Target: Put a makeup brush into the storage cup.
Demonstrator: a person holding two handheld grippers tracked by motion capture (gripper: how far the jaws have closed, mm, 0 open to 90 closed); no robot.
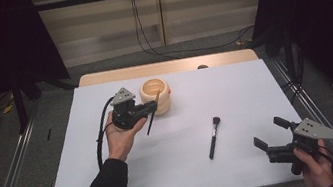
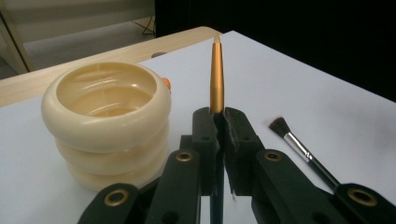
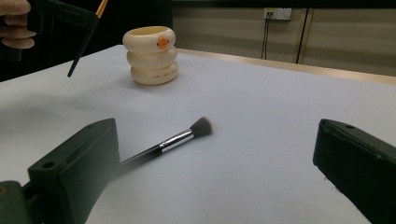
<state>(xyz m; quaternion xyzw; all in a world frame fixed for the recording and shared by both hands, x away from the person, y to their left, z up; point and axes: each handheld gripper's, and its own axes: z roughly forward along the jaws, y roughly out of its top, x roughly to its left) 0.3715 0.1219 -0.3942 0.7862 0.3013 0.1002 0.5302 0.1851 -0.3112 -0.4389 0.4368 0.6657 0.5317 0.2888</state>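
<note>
Looking down from the high view, the left hand-held gripper (image 1: 149, 108) is clamped on a thin gold brush (image 1: 153, 114), held beside the cream cup (image 1: 155, 95) on the white counter (image 1: 234, 88). A second brush (image 1: 214, 137) lies flat mid-counter, and the right hand-held gripper (image 1: 269, 134) hovers near the front right with jaws spread, empty. In the left gripper view, the jaws pinch the gold brush (image 2: 216, 77) upright, right of the cup (image 2: 106, 121). In the right gripper view, the wide-apart jaws frame the lying brush (image 3: 177, 140).
</note>
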